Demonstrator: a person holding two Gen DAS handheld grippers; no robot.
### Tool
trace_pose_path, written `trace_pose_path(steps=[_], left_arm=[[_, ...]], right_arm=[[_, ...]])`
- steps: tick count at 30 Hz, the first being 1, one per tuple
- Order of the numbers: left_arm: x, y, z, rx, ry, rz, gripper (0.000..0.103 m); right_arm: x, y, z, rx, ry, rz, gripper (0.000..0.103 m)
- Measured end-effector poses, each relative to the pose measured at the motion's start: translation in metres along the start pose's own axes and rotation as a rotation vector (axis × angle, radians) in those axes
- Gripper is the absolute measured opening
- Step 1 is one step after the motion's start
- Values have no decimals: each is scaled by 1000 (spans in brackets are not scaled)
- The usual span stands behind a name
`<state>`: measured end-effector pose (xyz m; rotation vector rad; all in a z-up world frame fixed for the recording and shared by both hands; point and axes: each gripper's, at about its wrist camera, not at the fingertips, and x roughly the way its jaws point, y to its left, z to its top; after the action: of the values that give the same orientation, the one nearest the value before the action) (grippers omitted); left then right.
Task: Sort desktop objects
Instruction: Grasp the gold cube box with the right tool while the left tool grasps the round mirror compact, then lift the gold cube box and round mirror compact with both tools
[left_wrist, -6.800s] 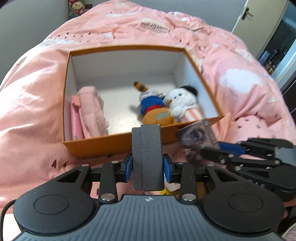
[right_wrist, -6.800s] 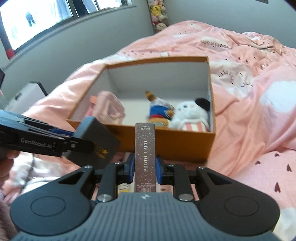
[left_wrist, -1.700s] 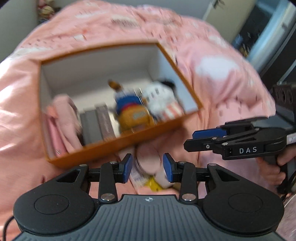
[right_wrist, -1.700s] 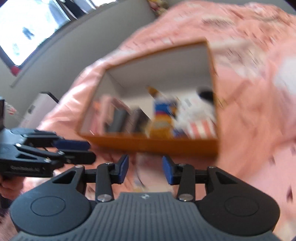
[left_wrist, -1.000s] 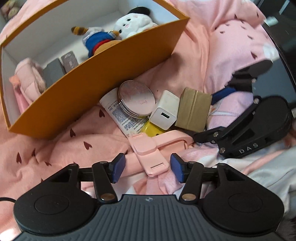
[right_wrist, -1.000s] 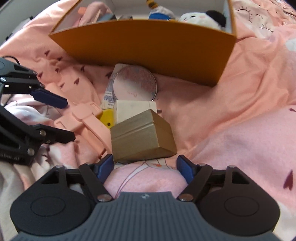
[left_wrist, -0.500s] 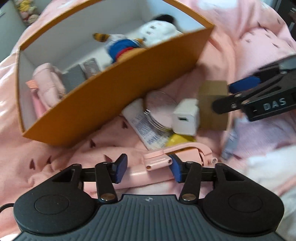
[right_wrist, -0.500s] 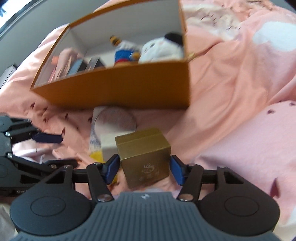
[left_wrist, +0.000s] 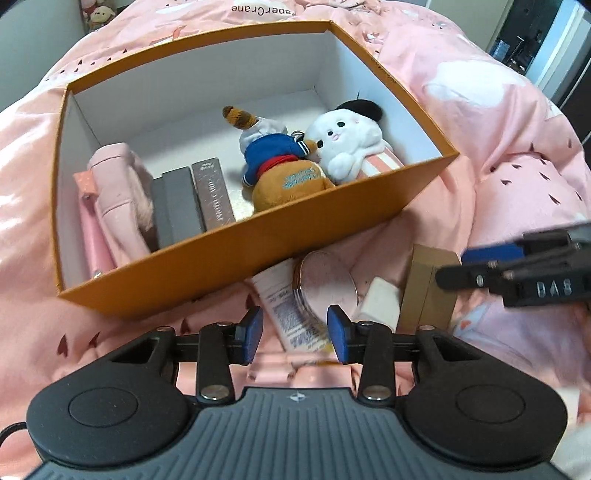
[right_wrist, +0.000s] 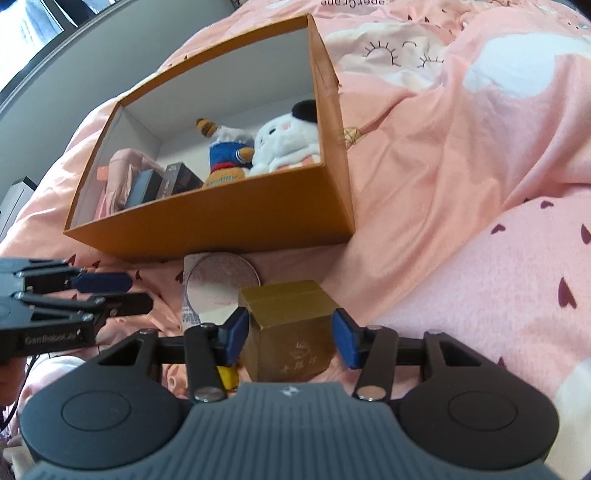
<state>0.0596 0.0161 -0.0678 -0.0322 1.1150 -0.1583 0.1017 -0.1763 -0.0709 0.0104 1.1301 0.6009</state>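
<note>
Orange cardboard walls of the box (left_wrist: 332, 218) rise just past the loose pile we are working in, and its near wall stands between that pile and the things already inside: a pink pouch (left_wrist: 118, 192), a grey case (left_wrist: 179, 210) and a brown card box (left_wrist: 214, 195) standing on edge side by side with their long sides running front to back, then two plush toys (left_wrist: 280, 162) lying on their sides. On the pink bedding (right_wrist: 461, 184) in front of it we see a round pink tin (left_wrist: 327, 284) lying flat on a printed tube (left_wrist: 291, 317), a white charger (left_wrist: 378, 302) just beside it, and the gold box (right_wrist: 291, 328).

Our right gripper (right_wrist: 290, 334) straddles the gold box, which sits tilted with one corner toward us; the left pad looks to touch it, the right pad shows a gap. Our left gripper (left_wrist: 295, 330) hangs with its jaws apart over the tube, and a pink item below it is too blurred to name.
</note>
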Motion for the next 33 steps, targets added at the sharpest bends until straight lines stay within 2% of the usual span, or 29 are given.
trace_pose_path(steps=[4, 7, 9, 11, 14, 21, 23, 30, 33], left_arm=[[18, 1, 5, -67, 3, -6, 44], [30, -3, 6, -45, 15, 7, 44], [36, -4, 5, -46, 25, -8, 42], [40, -5, 4, -54, 31, -19, 38], [44, -7, 3, -47, 41, -24, 33], [43, -7, 2, -61, 40, -18, 30], [40, -7, 1, -62, 37, -26, 29], [39, -5, 3, -71, 40, -28, 28], [40, -6, 4, -71, 46, -22, 28]], right_arm=[[4, -12, -1, 130, 17, 29, 54], [4, -19, -3, 226, 12, 42, 55], [5, -18, -3, 264, 0, 28, 59], [7, -13, -4, 297, -16, 18, 69], [14, 2, -5, 278, -34, -10, 75], [34, 23, -9, 152, -16, -137, 73], [34, 24, -12, 140, -17, -152, 69], [10, 18, -17, 154, -95, -45, 69], [6, 18, -17, 118, -76, -31, 69]])
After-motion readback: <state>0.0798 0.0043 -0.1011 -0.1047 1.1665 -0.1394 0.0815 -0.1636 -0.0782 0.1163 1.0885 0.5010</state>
